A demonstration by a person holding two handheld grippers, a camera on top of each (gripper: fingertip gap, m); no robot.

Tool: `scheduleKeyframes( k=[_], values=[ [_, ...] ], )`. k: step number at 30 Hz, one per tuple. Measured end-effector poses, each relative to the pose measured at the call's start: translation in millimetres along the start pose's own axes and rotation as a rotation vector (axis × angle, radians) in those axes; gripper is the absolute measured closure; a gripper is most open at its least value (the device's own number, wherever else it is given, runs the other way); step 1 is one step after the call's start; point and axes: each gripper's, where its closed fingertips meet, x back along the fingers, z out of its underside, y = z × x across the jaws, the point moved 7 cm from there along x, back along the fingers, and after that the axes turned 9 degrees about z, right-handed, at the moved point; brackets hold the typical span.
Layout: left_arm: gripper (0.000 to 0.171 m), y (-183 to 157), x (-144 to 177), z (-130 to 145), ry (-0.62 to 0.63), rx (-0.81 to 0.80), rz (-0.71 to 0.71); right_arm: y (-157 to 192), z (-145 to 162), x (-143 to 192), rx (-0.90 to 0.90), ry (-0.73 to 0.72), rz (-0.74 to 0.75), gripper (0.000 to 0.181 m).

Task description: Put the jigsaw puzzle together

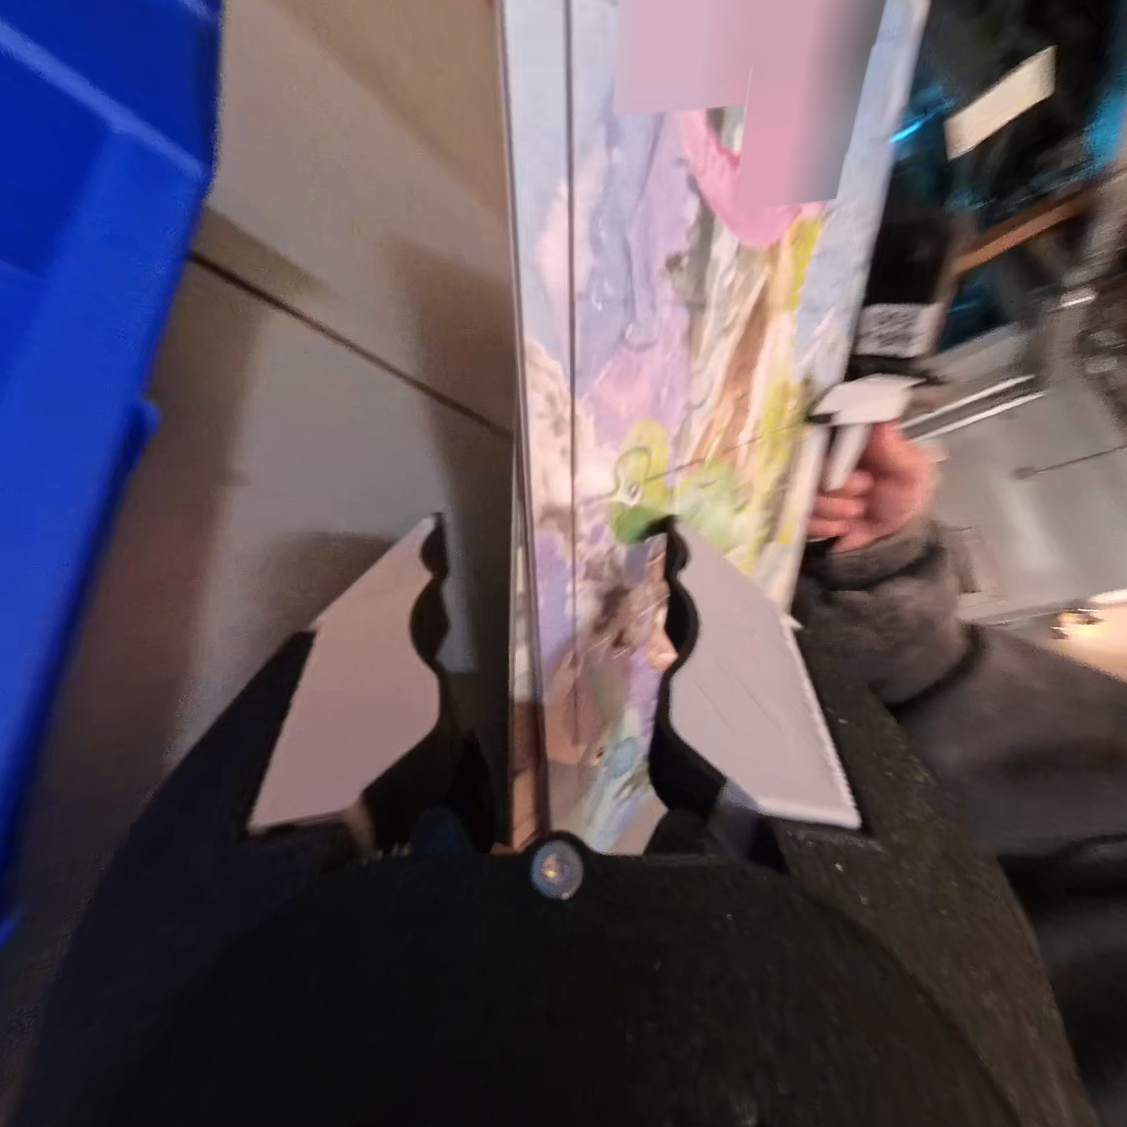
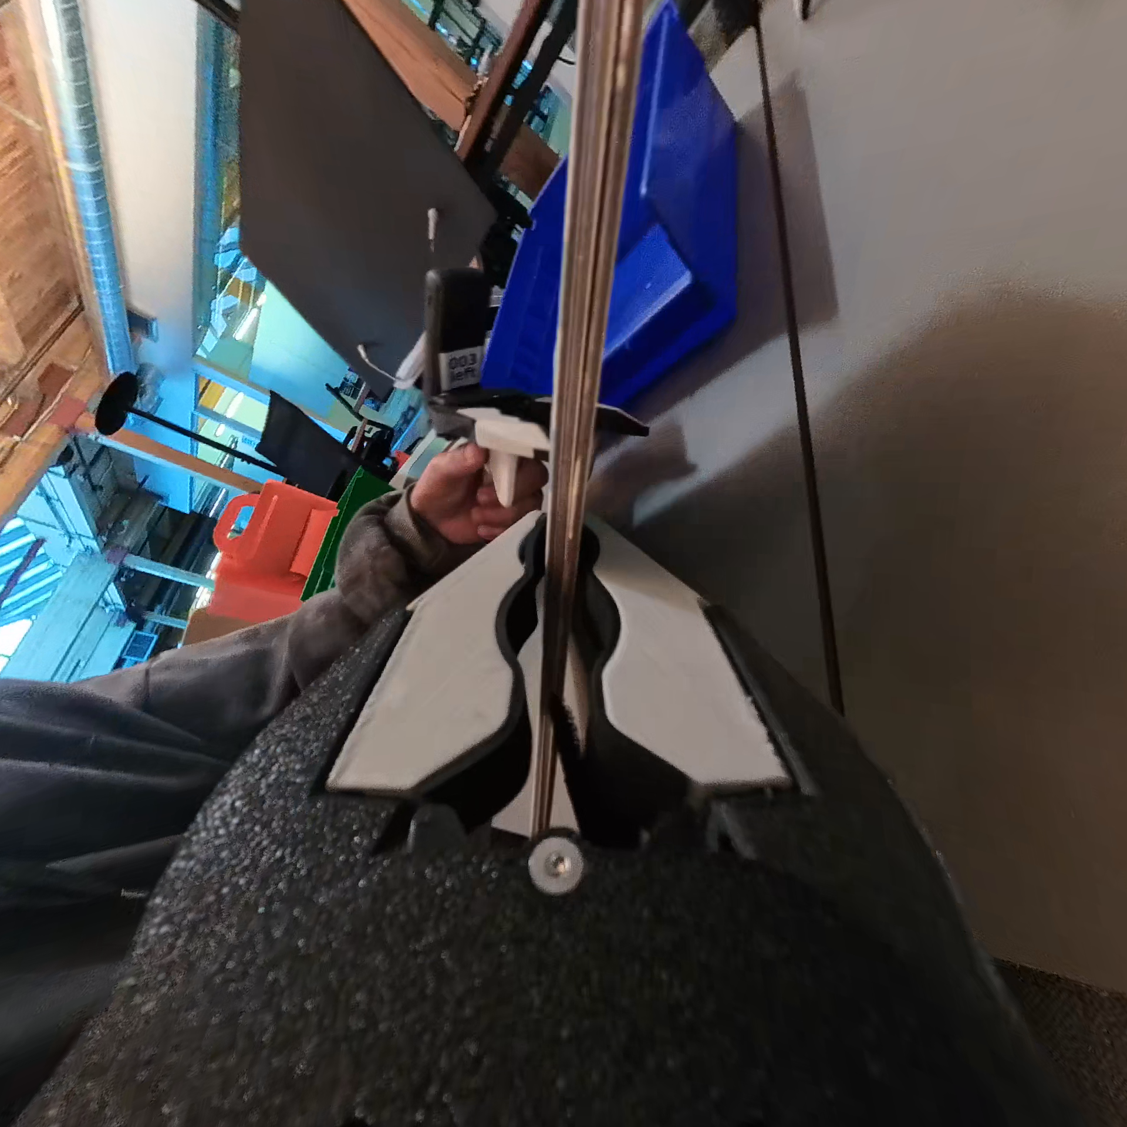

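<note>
Grey desk point(image 1: 341, 341) and a blue bin point(image 1: 91, 366) sit behind a jigsaw puzzle board point(image 1: 671, 366) held on edge.

Left wrist view: the blurred board, pastel purple, pink and yellow-green, stands upright right of the bin, between the left claw point(image 1: 552, 536) fingers, which look spread; grip unclear. Right wrist view: the right claw point(image 2: 564, 530) is clenched on the board's thin edge point(image 2: 594, 244), the bin point(image 2: 658, 244) just behind it.
</note>
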Motion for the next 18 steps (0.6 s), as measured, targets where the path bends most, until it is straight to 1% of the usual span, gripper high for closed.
scheduleKeyframes(
  k=[1,3,6,8,10,12,13,15,16,18],
  values=[
    [0.124,-7,-1,-3,-0.028,0.020,0.095,1,0,2,0.016,-0.002,-0.003,0.175],
    [0.141,-15,2,-6,-0.056,0.021,0.169,3,-1,6,0.030,-0.007,0.001,0.175],
    [0.155,-42,22,-7,-0.077,-0.073,0.274,21,-8,8,0.115,-0.026,-0.084,0.175],
    [0.162,-72,48,-7,-0.094,-0.203,0.323,44,-12,4,0.227,-0.022,-0.182,0.175],
    [0.163,-100,78,0,-0.078,-0.391,0.290,70,-13,-8,0.382,-0.003,-0.259,0.175],
    [0.162,-113,109,11,-0.025,-0.550,0.164,93,-11,-28,0.530,0.032,-0.299,0.175],
    [0.161,-113,122,16,0.007,-0.593,0.095,101,-9,-41,0.598,0.040,-0.299,0.174],
    [0.160,-106,146,28,0.049,-0.618,0.007,109,0,-67,0.713,0.069,-0.303,0.173],
    [0.159,-101,156,33,0.043,-0.619,-0.022,111,4,-78,0.749,0.067,-0.307,0.172],
    [0.159,-101,173,40,-0.017,-0.625,-0.029,115,11,-93,0.785,0.049,-0.324,0.172]
  ],
)
